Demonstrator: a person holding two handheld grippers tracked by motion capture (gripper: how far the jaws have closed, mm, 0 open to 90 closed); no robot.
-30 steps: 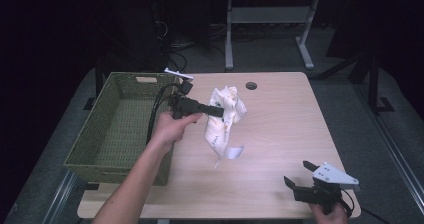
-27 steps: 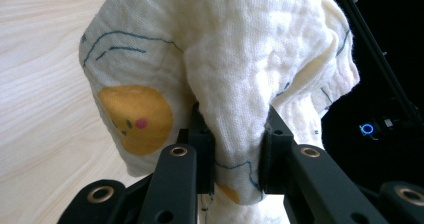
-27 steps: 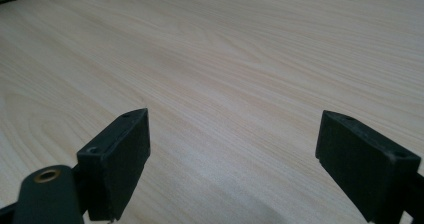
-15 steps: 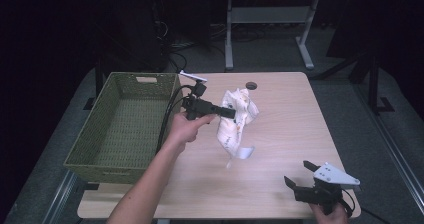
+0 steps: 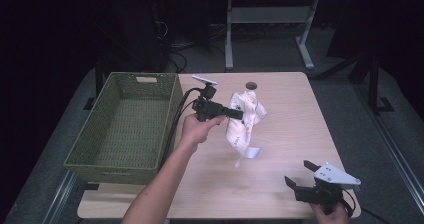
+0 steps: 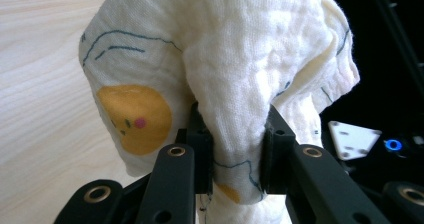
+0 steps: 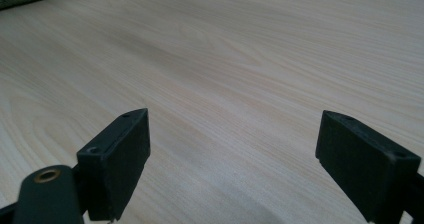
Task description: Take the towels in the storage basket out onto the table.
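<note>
1. Counter (image 5: 295, 119): light wood, round hole near far edge.
2. Basket (image 5: 125, 126): green woven, on counter's left side, w/ nothing visible inside.
3. Cloth (image 5: 245, 121): cream w/ blue lines & yellow spots, lifted above counter centre, just right of basket; lower end hangs down, tail touching or nearly touching the wood, can't tell which.
4. Left tongs (image 5: 239, 115): clamped on a bunched fold of the cloth, fabric squeezed between both jaws in the left gripper view.
5. Right tongs (image 5: 299, 176): near front right corner of counter, well apart from cloth, jaws spread wide, nothing between them.
</note>
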